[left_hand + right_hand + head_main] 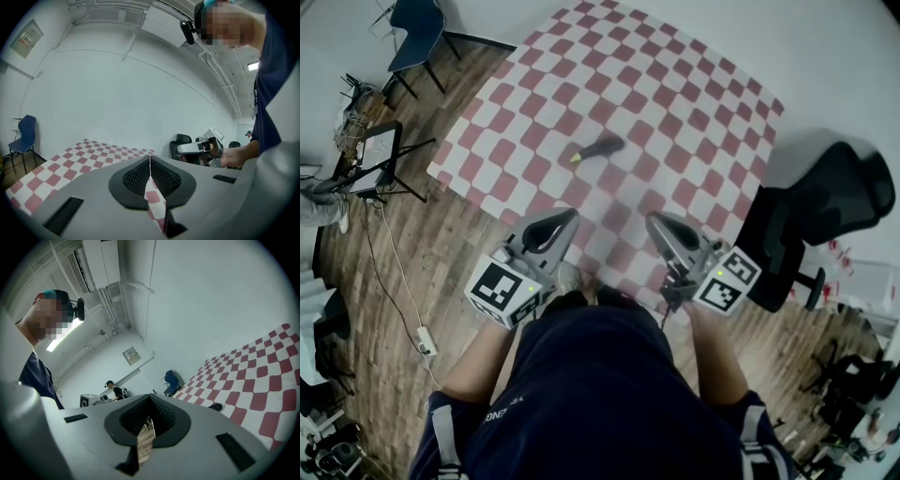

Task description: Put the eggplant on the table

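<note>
standing at the near edge of a table (694, 84) spread with a red-and-white checked cloth, a person holds two grippers side by side just over that edge, above a wooden floor (403, 272). the cloth is open on every side of the eggplant (598, 148), which lies on the table near its middle, ahead of both grippers and well apart from them. a black office chair (825, 197) stands close to the table's right corner. a blue chair (417, 33) sits off the far left corner. a tripod stand (375, 159) with a flat board is just beside the left edge, and a cable runs along the floor to a power strip (425, 341).

the left gripper (150, 164) has its jaws pressed together at the tips with nothing between them; only checked cloth shows through the narrow wedge below. the right gripper (150, 405) is likewise closed and empty, with floor showing through its wedge.

the person's dark torso fills the bottom of the head view and covers the floor there. the table's far corner is cut off at the top. in the right gripper view the eggplant is only a small dark shape, partly behind the gripper's grey body. a second person (112, 390) far across the room is too small to make out.
</note>
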Demonstrator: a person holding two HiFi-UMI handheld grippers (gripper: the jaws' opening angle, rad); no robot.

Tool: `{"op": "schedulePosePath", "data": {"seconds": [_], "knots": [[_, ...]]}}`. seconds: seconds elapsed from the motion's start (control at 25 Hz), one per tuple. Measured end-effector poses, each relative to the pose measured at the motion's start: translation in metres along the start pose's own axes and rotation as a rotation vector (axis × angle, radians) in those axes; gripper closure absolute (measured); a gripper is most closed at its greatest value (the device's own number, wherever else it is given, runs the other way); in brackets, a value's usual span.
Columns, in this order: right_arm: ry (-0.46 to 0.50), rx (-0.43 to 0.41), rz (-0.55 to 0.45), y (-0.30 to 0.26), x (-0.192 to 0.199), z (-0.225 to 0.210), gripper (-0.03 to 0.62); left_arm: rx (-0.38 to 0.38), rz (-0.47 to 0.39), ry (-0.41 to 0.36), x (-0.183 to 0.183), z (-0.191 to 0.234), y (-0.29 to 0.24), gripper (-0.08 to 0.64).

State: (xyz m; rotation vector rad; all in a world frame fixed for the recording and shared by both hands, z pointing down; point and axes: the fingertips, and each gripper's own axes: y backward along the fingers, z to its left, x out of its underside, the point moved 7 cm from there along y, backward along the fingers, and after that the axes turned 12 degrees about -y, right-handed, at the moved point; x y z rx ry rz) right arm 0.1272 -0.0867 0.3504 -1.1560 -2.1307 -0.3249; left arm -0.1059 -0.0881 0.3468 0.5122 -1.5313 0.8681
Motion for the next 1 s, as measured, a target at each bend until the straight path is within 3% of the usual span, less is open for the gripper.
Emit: {"op": "schedulePosePath", "data": {"seconds": [1.0], "knots": [[-0.017,0.017,0.035,-0.011,-0.008,-0.019,0.577,-0.011,0.02,-0.001,0.0,0.014,-0.016,0.531]]}}
